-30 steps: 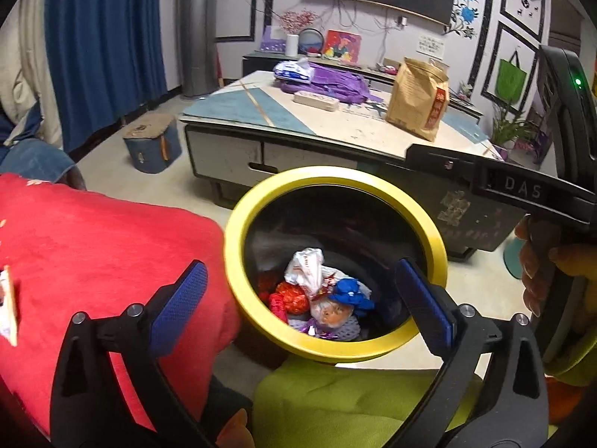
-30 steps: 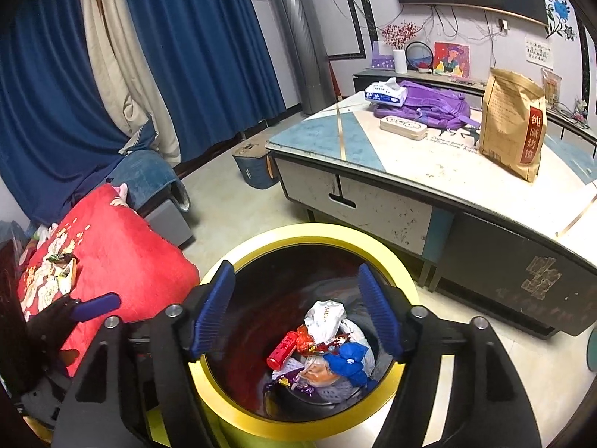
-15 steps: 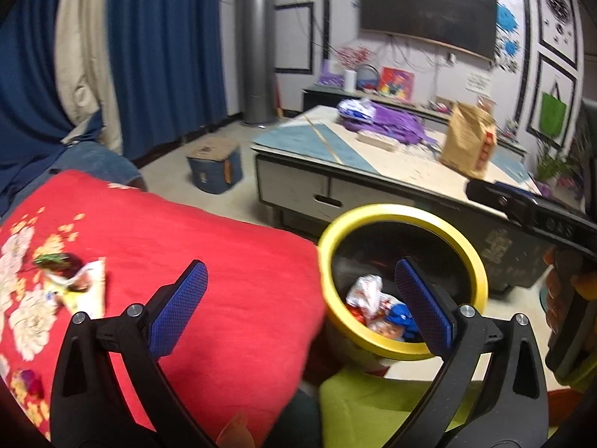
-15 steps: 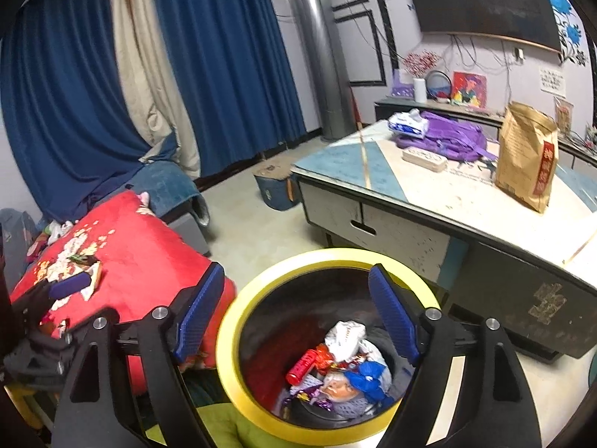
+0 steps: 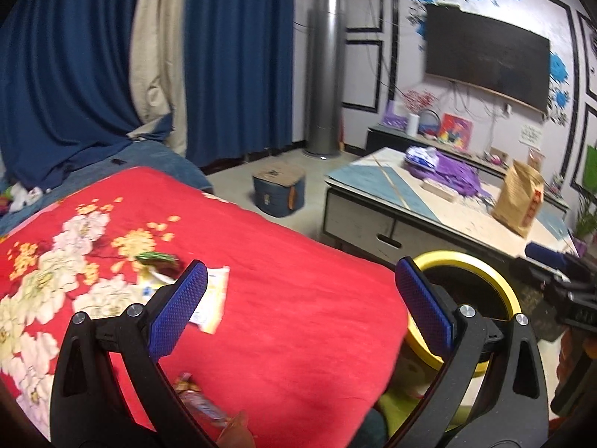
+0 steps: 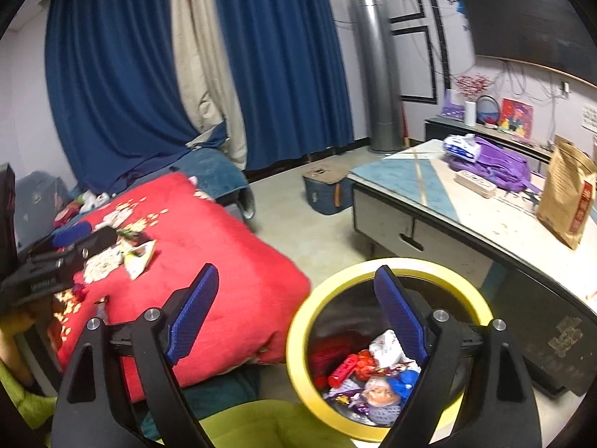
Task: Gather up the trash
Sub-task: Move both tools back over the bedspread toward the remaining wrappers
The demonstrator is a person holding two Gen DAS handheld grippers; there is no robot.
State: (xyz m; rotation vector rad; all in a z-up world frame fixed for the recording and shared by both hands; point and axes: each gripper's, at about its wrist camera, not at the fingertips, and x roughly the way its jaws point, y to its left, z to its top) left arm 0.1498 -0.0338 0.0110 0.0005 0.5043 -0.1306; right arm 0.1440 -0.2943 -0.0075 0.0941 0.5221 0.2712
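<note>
Both grippers hang empty over the sofa corner, and the risk is plain: the litter on the red floral quilt [image 5: 283,298] is thin, flat stuff on soft padding, so jaws that come down too steeply are likely to dig into the fabric and pinch a fold of it along with the wrapper, or push the wrapper flat and slide over it. The left gripper [image 5: 298,302] has its blue-padded jaws spread wide with nothing between them; the white and yellow paper wrapper [image 5: 214,300] lies just beyond and partly behind the left-hand pad, not centred in the gap, so closing from here would probably clip only its edge. The small green foil packet [image 5: 156,258] sits a little further up the quilt, touching or overlapping the paper, and could get dragged along or flicked off. A shiny twisted candy wrapper [image 5: 197,401] lies low on the quilt, near the gripper's body and short of the pads, easy to miss or knock toward the floor. The right gripper [image 6: 298,321] is opening its jaws, nothing between them, and it hangs over the near side of the round yellow-rimmed black trash bin [image 6: 298,339], which already holds a heap of coloured wrappers [image 6: 369,377]. That gripper stands close to the rim, so a careless swing could tip the bin, I reckon. The two tools are also near each other, so crossing paths is a hazard. The low pale bench [image 6: 477,220] with its brown paper bag [image 6: 571,201] stands well apart.
</note>
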